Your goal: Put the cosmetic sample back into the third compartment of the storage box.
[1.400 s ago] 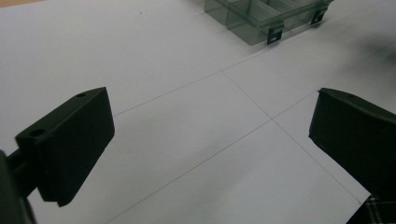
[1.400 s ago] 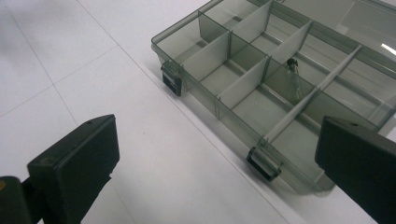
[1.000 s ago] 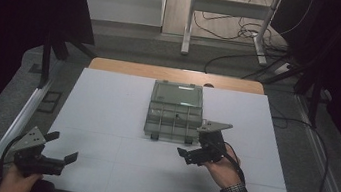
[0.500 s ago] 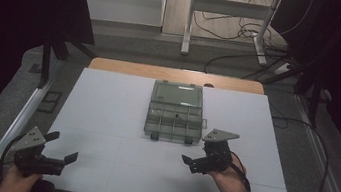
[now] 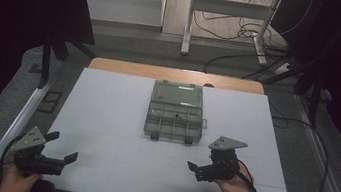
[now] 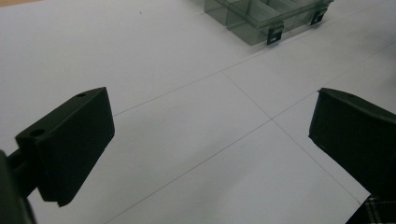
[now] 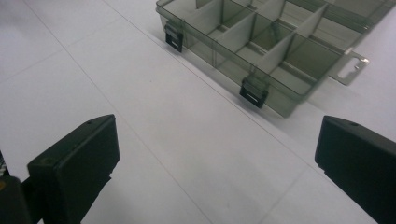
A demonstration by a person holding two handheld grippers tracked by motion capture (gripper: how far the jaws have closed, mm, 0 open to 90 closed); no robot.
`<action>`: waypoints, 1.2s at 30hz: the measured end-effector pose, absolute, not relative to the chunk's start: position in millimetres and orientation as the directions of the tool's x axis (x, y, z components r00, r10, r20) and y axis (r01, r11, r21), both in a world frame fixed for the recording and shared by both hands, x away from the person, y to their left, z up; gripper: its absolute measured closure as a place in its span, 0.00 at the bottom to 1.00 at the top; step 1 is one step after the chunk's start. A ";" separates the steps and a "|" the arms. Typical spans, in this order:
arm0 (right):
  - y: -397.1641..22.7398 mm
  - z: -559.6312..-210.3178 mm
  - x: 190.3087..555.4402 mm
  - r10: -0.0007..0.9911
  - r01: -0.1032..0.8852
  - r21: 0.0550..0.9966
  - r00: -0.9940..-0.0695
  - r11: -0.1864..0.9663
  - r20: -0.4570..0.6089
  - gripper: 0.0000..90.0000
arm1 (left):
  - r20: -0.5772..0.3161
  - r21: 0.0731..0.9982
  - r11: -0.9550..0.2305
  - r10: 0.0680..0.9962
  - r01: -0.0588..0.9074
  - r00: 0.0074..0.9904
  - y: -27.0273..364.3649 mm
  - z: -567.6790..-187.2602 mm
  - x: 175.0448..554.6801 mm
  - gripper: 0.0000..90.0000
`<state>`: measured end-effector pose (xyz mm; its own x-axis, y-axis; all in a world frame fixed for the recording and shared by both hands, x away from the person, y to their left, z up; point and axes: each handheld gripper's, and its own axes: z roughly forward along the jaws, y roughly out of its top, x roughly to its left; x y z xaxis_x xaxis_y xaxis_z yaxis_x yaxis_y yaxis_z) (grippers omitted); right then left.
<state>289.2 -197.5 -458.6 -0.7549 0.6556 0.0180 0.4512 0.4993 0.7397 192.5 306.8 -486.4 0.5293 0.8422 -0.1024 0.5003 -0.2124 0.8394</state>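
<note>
While nothing is gripped yet, the left claw [image 5: 61,147] hovers low over the near left corner of the counter [image 5: 107,102], its jaws wide apart, likely parked clear of the work. Well ahead of it and off to its right sits the clear plastic box [image 5: 175,111], lid open, latches facing the person. Nearer the box, just short of its front right corner, the right claw [image 5: 192,168] waits with its jaws spread too, empty

Your black two-jaw left gripper [image 5: 61,149] sits low at the near left, jaws spread wide and holding nothing, your left hand [image 5: 19,181] wrapped around its grip. Your black two-jaw right gripper [image 5: 192,168] points leftward, jaws likewise wide apart and empty, with your right hand [image 5: 232,183] in a plaid cuff behind it.
</note>
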 end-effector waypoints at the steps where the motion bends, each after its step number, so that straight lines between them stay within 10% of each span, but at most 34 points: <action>1: -199.4 -458.6 288.0 0.658 0.452 0.738 -0.753 0.501 0.014 0.00 | -0.102 0.839 -0.213 0.842 0.500 0.529 306.8 -486.4 192.5 0.00; 36: -258.7 -459.6 244.4 0.765 0.492 0.765 -0.644 0.416 -0.003 0.00 | -0.106 0.839 -0.209 0.842 0.502 0.529 307.3 -486.5 192.7 0.01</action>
